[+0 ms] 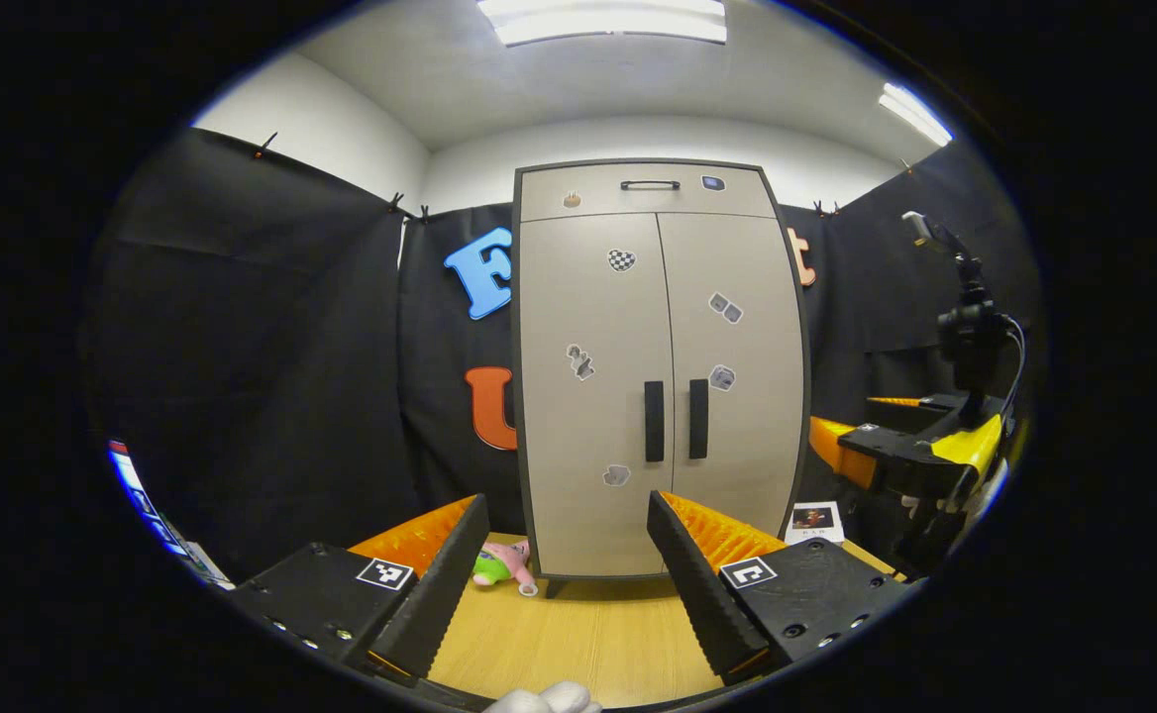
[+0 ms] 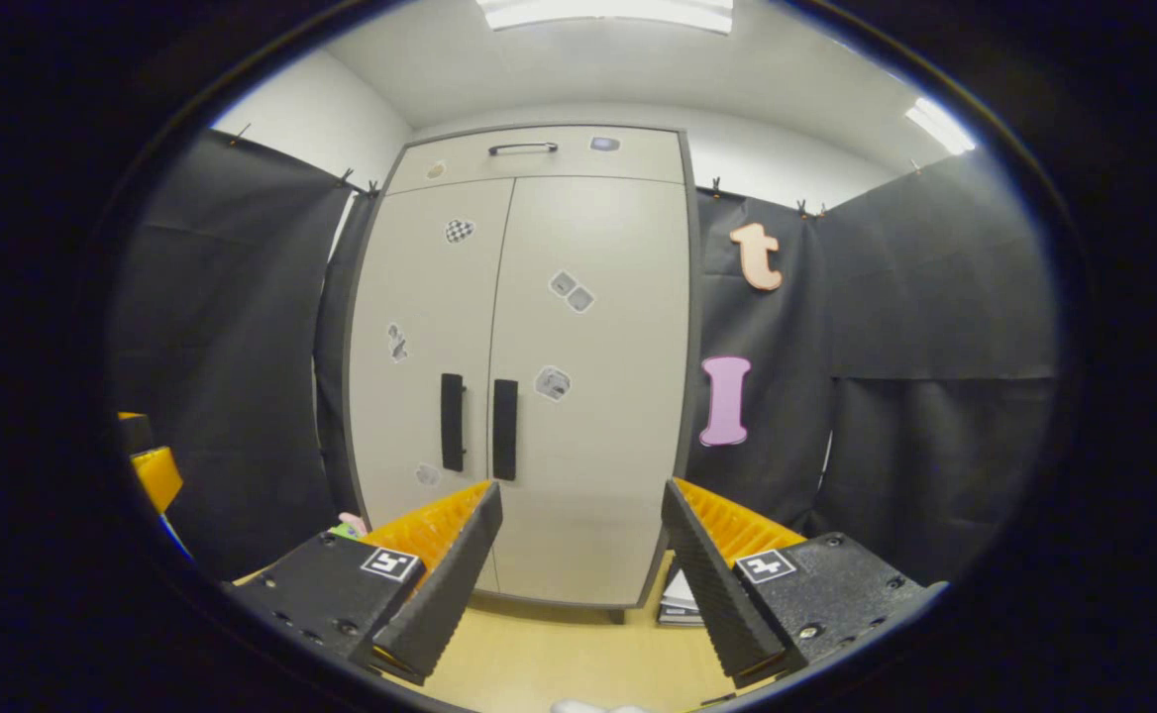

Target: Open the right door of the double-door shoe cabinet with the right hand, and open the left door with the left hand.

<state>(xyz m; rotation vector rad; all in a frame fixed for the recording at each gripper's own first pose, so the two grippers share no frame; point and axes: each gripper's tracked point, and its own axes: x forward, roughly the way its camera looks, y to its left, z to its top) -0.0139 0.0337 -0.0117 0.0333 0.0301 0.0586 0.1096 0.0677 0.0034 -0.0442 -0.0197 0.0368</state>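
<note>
Left gripper view, shoe cabinet [image 1: 660,366]: stands upright at the back edge of the wooden table [image 1: 578,644], against the black cloth wall, well apart from both grippers.
Right door [image 1: 732,366]: shut, flush with the left door [image 1: 593,376], which is also shut; the two meet at a seam down the middle.
Top drawer [image 1: 648,191]: closed, above both doors, with a dark bar handle.
Left gripper [image 1: 569,584]: fingers spread wide and holding nothing, aimed at the lower part of the cabinet, touching neither door.
Right gripper [image 2: 580,584]: fingers spread wide with nothing between them, facing the right door from the right gripper view; it also shows at the right edge of the left gripper view, off to the cabinet's side.
Door handles: right handle [image 1: 698,418] and left handle [image 1: 654,421] are dark vertical bars, just beside each other on either side of the seam.
Plush toy [image 1: 504,564]: pink and green, lying on the table by the cabinet's front left corner.
Stickers [image 1: 621,259]: small, scattered over both doors.
</note>
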